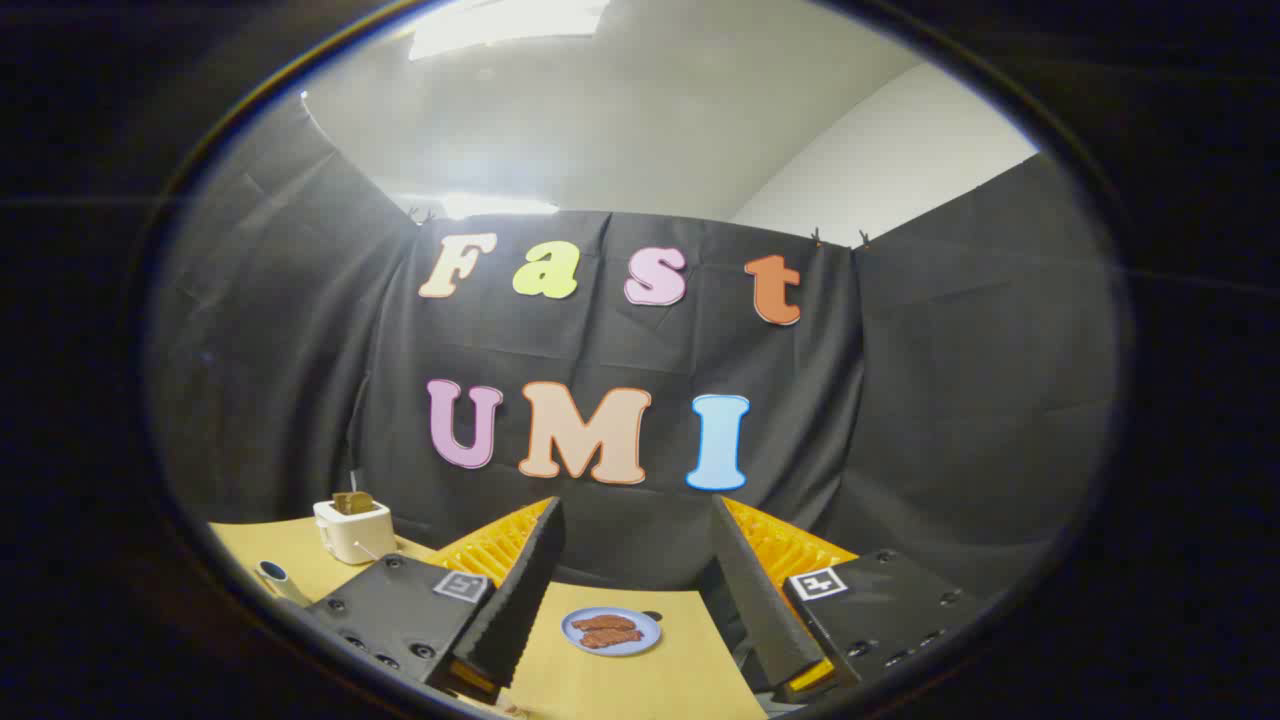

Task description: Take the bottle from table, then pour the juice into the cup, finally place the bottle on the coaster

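My gripper (636, 506) is open, raised above the wooden table (640, 680), with a wide gap and nothing between its fingers. Left of the left finger (520, 590), near the table's edge, a small round object with a dark blue rim (272, 572) peeks out; it is mostly hidden and I cannot tell whether it is the cup or the bottle.
A small blue plate (611, 631) with brown food strips lies on the table between and below the fingers. A white toaster (352, 530) holding toast stands at the back left against the black cloth wall.
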Motion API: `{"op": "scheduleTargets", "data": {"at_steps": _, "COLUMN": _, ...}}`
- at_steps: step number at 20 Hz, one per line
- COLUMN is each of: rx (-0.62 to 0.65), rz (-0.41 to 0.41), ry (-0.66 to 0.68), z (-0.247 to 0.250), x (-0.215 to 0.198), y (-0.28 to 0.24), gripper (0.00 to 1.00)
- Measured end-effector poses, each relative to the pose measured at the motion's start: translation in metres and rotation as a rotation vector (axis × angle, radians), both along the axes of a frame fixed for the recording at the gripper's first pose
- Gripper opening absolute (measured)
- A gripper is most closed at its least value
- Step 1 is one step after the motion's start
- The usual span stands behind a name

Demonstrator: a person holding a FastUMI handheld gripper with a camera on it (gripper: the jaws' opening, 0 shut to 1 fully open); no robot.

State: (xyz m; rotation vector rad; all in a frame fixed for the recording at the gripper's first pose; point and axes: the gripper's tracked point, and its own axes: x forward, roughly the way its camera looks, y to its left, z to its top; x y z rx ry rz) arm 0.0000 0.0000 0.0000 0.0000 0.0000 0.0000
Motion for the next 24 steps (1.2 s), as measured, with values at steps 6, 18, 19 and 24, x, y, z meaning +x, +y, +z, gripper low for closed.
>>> {"op": "scheduleTargets", "data": {"at_steps": 6, "rx": -0.001, "rz": 0.008, "ry": -0.01, "z": 0.005, "x": -0.002, "y": 0.004, "gripper": 0.96}}
{"op": "scheduleTargets", "data": {"at_steps": 18, "rx": 0.043, "rz": 0.011, "ry": -0.008, "z": -0.003, "x": -0.002, "y": -0.002, "gripper": 0.96}}
{"op": "scheduleTargets", "data": {"at_steps": 19, "rx": 0.047, "rz": 0.008, "ry": -0.008, "z": -0.002, "x": -0.002, "y": -0.004, "gripper": 0.96}}
{"op": "scheduleTargets", "data": {"at_steps": 24, "rx": 0.065, "rz": 0.008, "ry": -0.012, "z": -0.002, "x": -0.005, "y": -0.007, "gripper": 0.96}}
